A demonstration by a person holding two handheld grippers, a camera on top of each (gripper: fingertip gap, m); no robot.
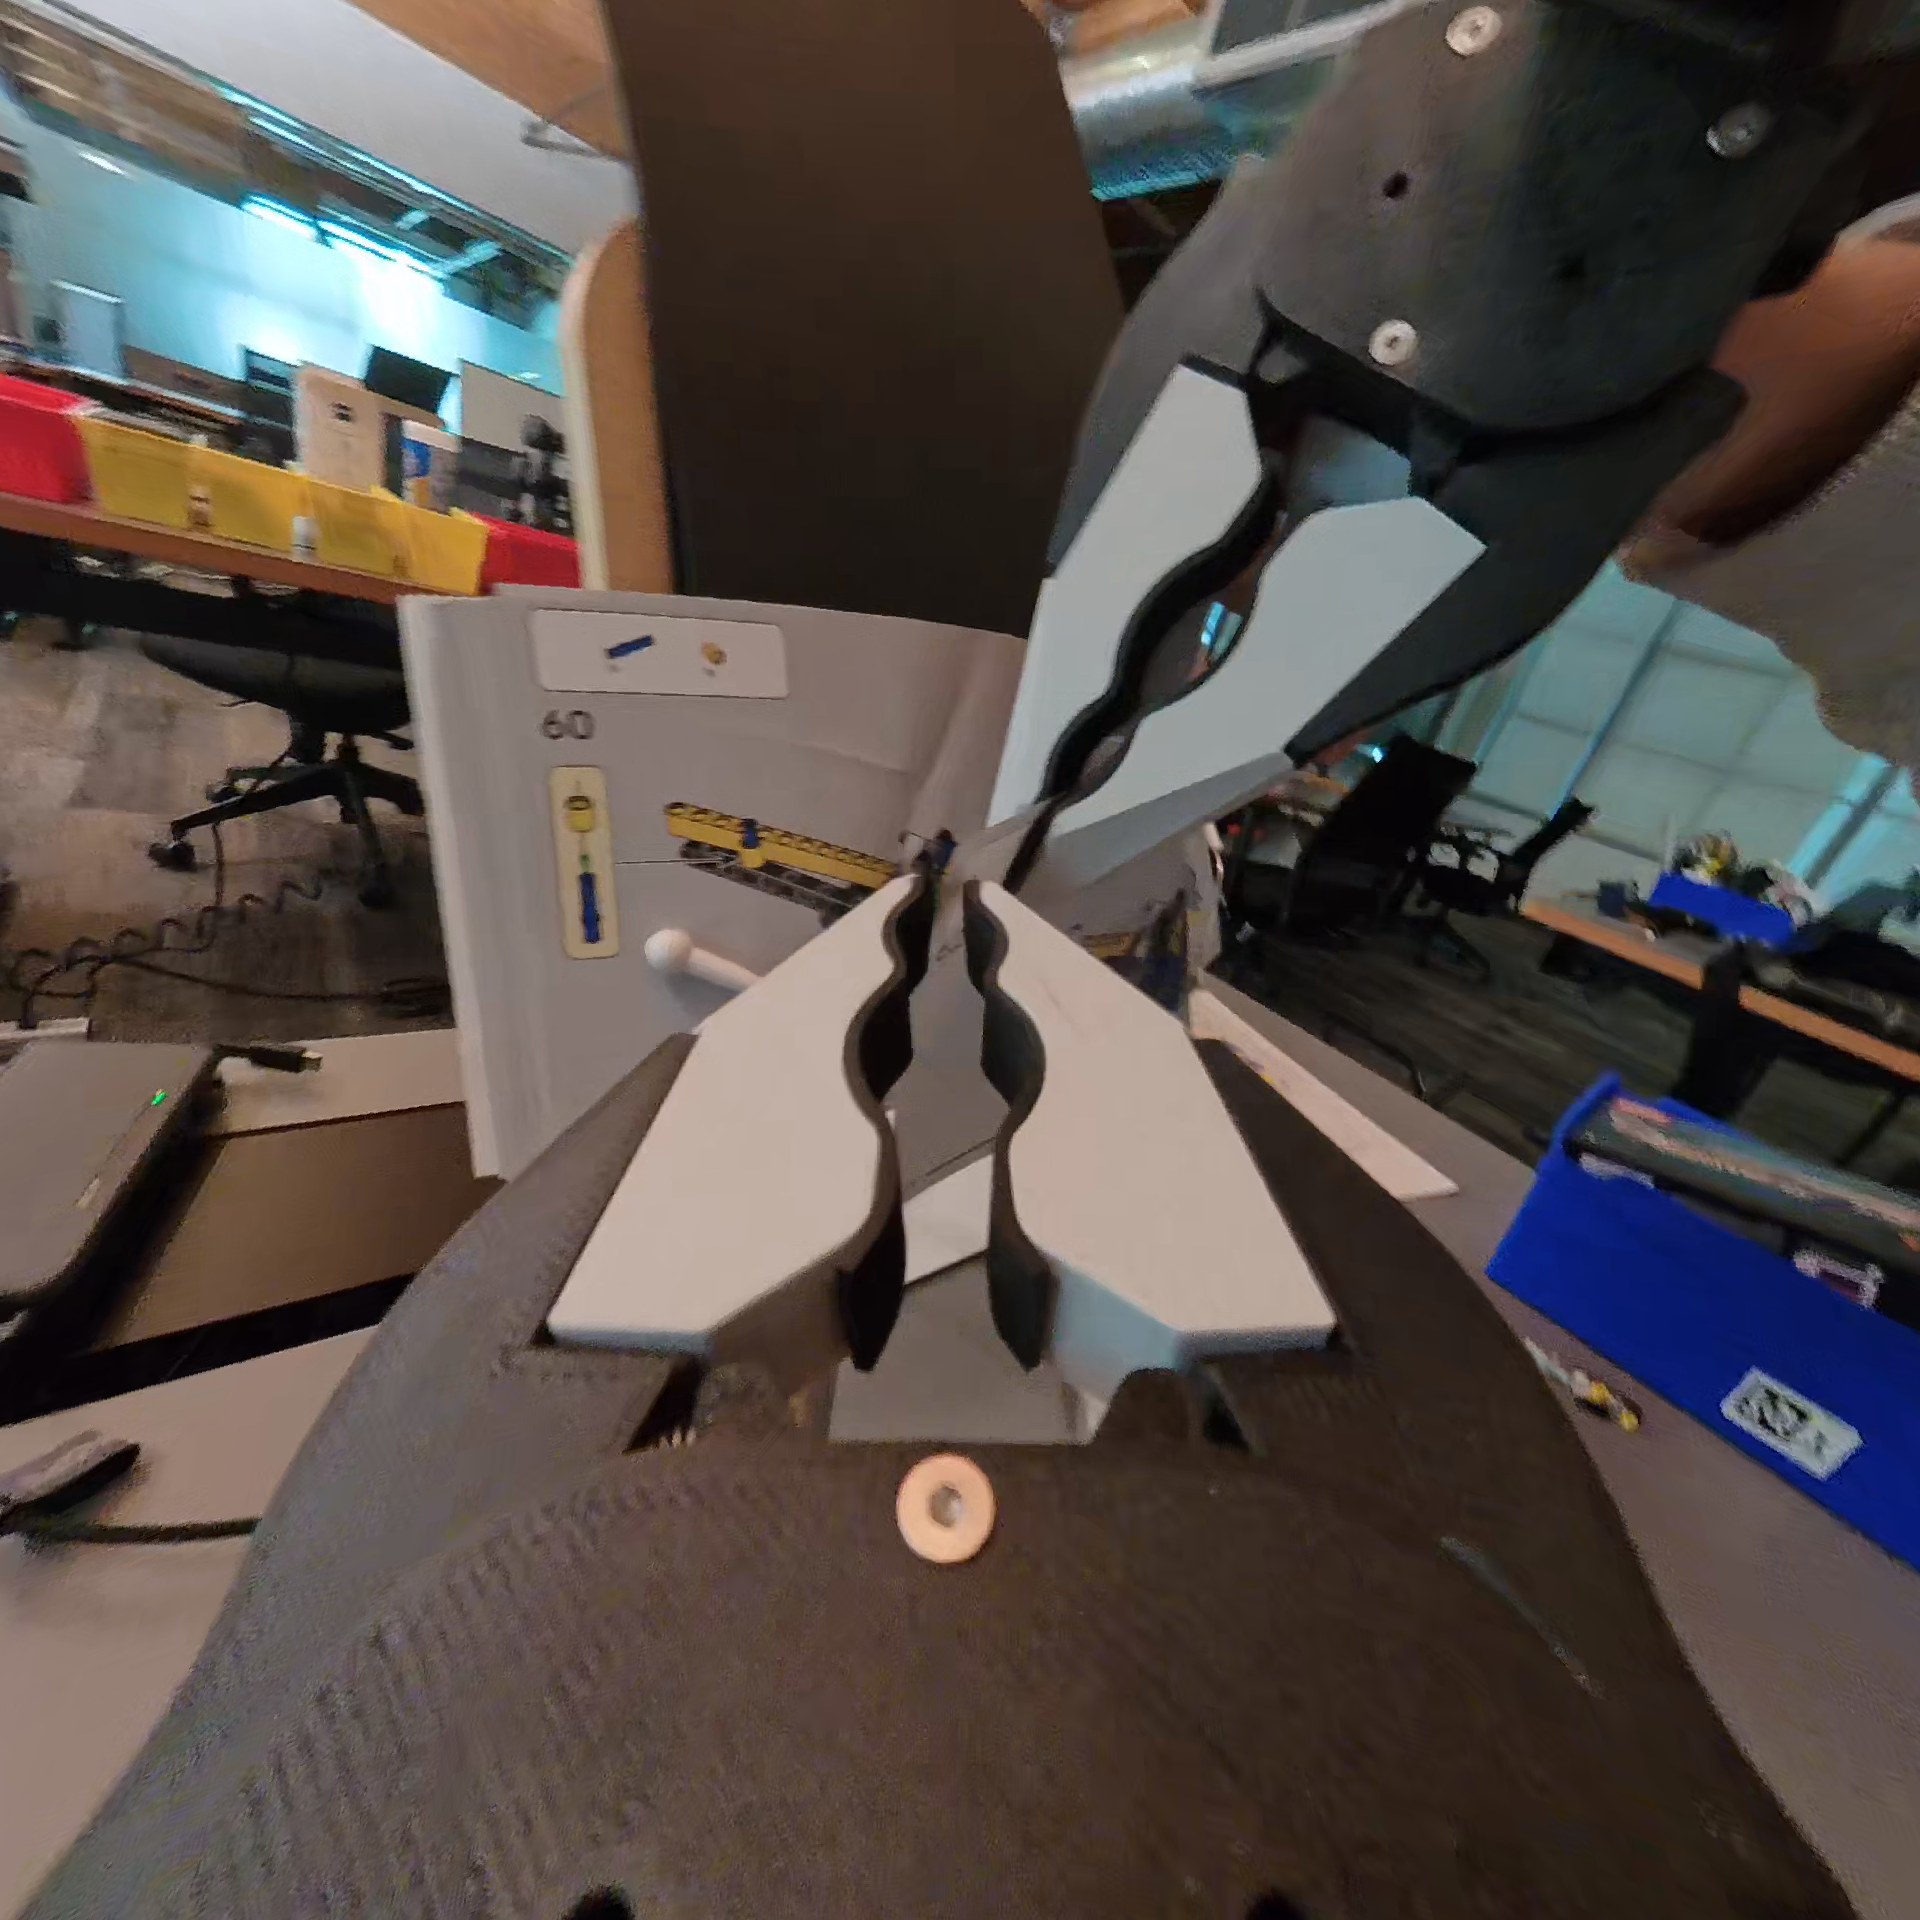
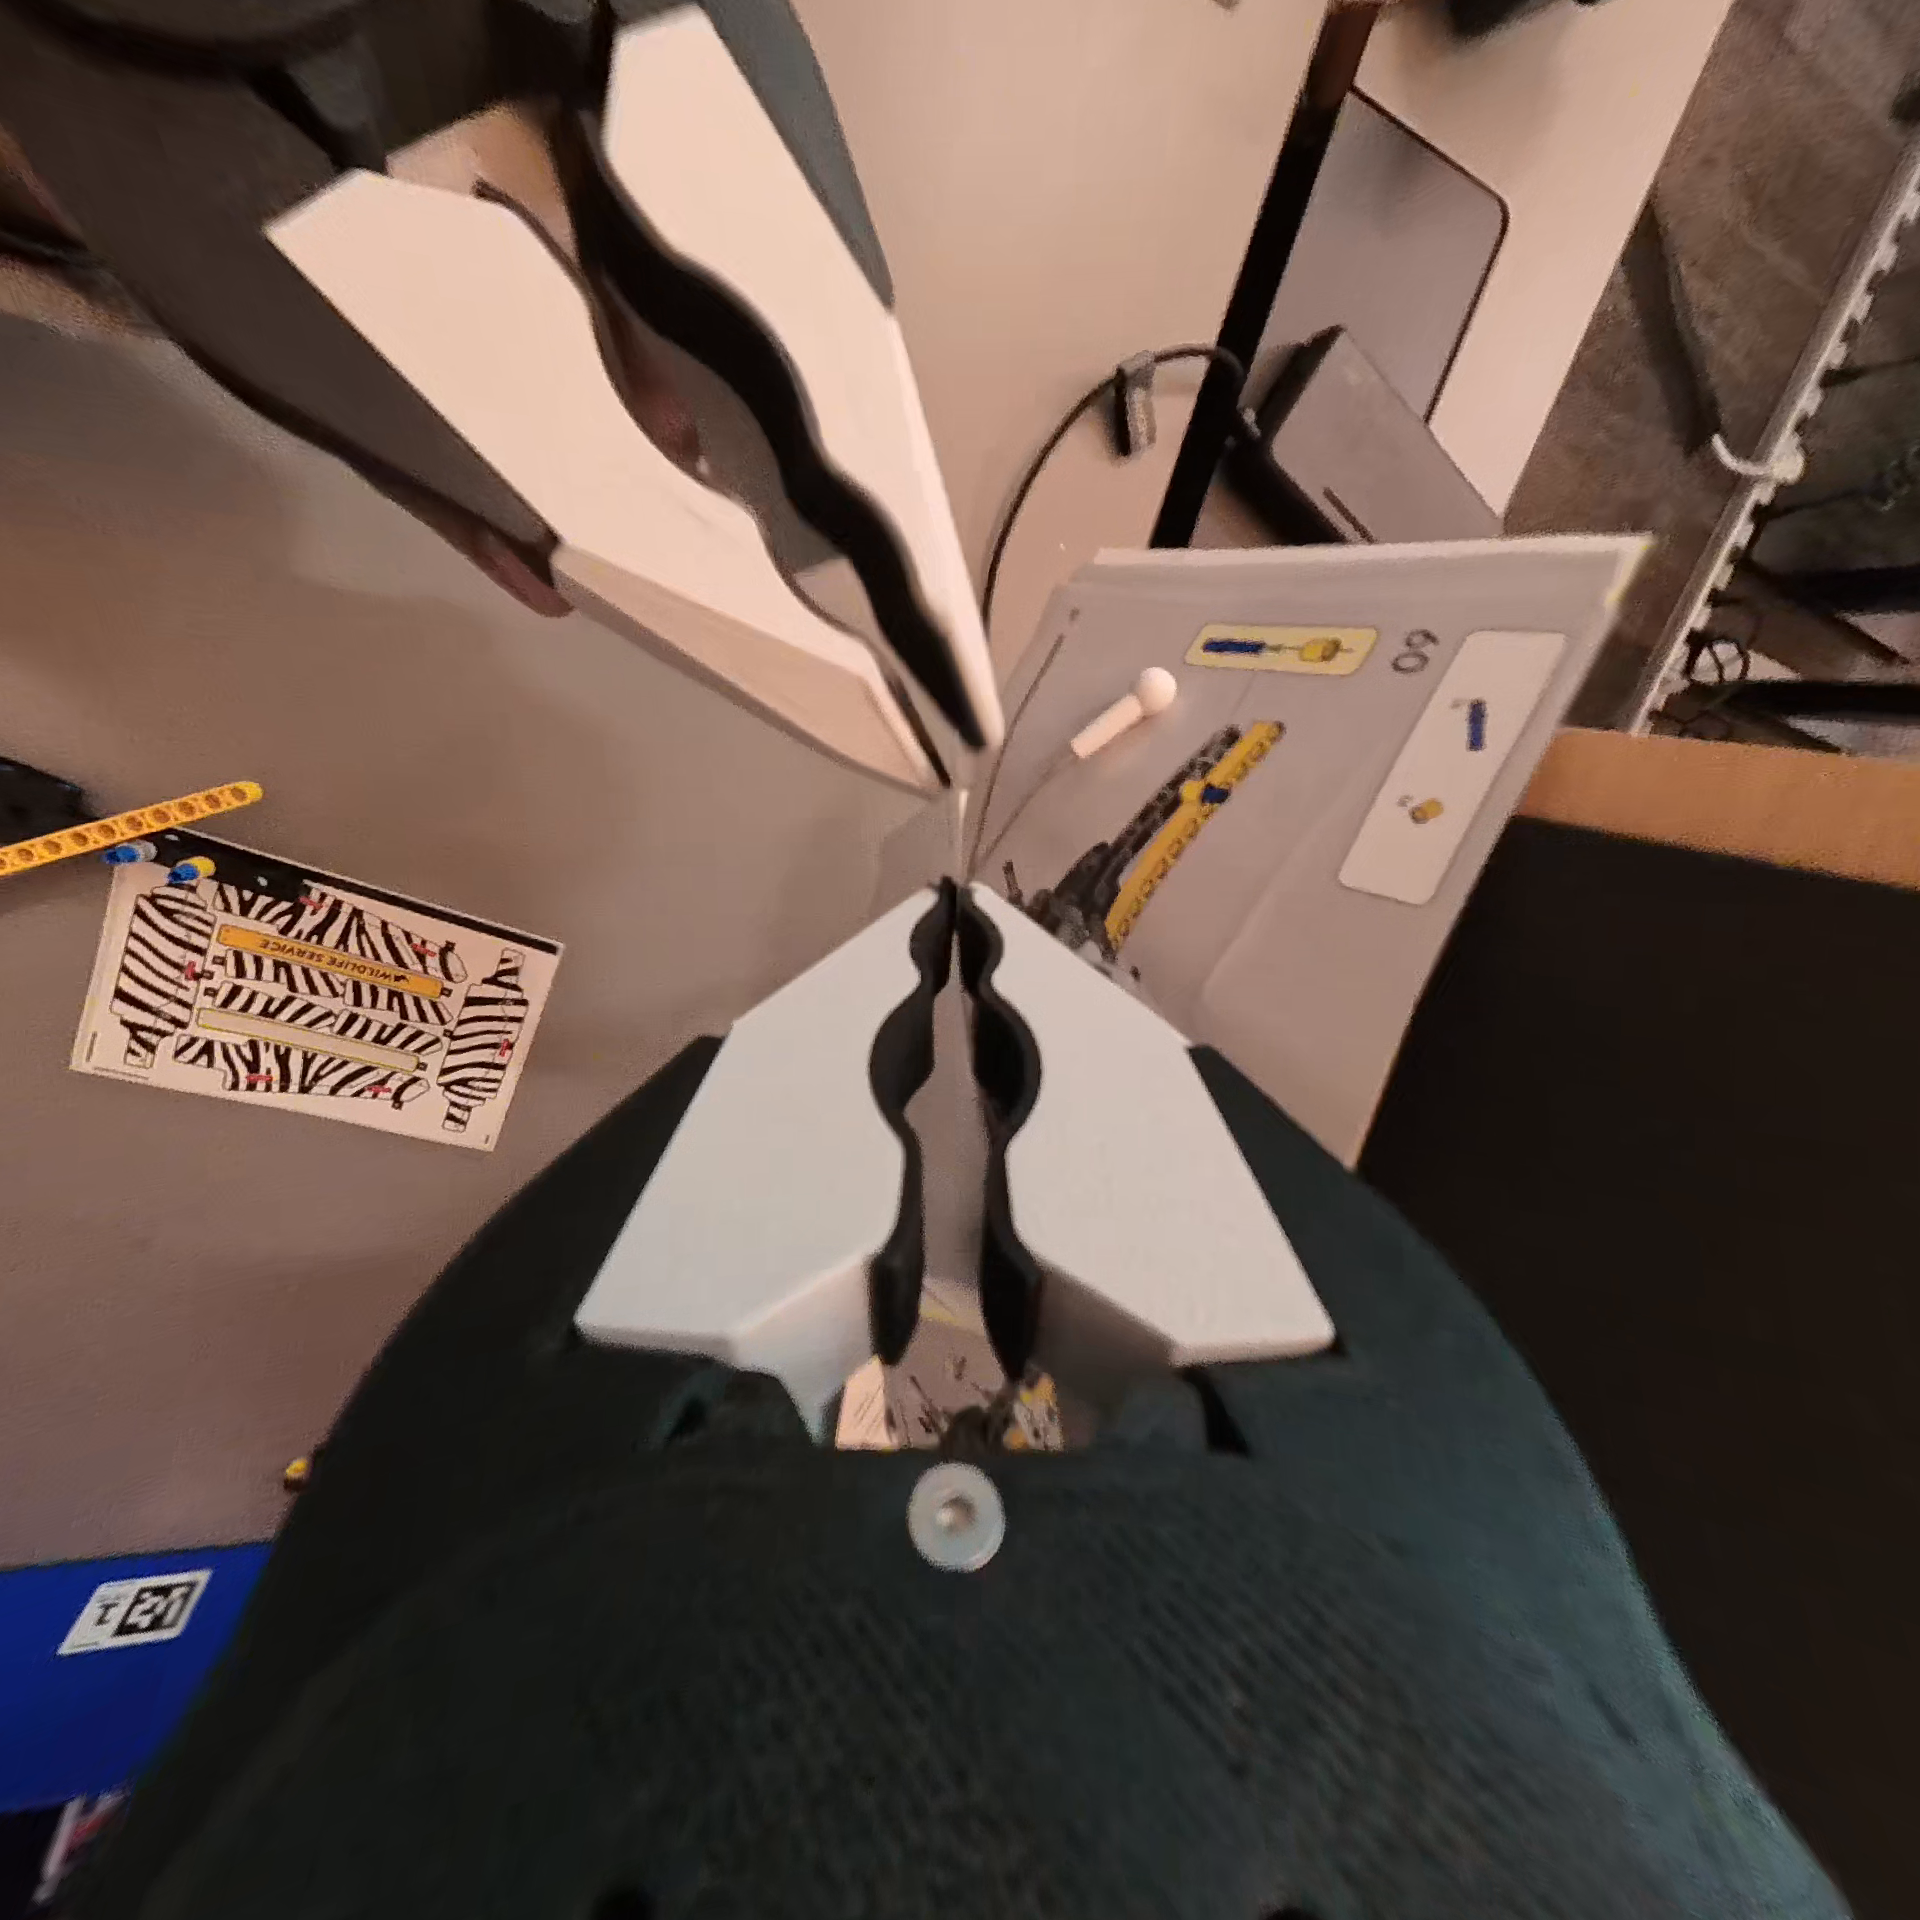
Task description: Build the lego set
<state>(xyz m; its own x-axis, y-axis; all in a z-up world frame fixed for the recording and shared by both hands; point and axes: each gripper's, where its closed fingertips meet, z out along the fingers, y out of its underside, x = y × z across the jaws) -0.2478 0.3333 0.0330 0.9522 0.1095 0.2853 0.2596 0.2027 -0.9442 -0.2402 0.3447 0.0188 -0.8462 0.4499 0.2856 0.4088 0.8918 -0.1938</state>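
Tips of the left tool [image 1: 940, 888] and right tool [image 2: 953, 891] meet in mid-air over the instruction booklet [image 1: 727, 748], both nearly closed, pinching a tiny blue-and-dark lego piece [image 1: 940, 850] too small to make out. Far left, a yellow lego beam [image 2: 125, 826] runs off-frame beside the sticker sheet [image 2: 312, 987] on open desk [image 2: 520, 727].

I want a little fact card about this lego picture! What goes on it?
left gripper: nearly shut, pinching a tiny blue piece
right gripper: fingertips closed, meeting the left one tip to tip
booklet: open, standing behind the grippers
white peg: resting against the page
sticker sheet: zebra stripes, flat on the table
yellow beam: lying above the sheet
blue bin: on the table's right side
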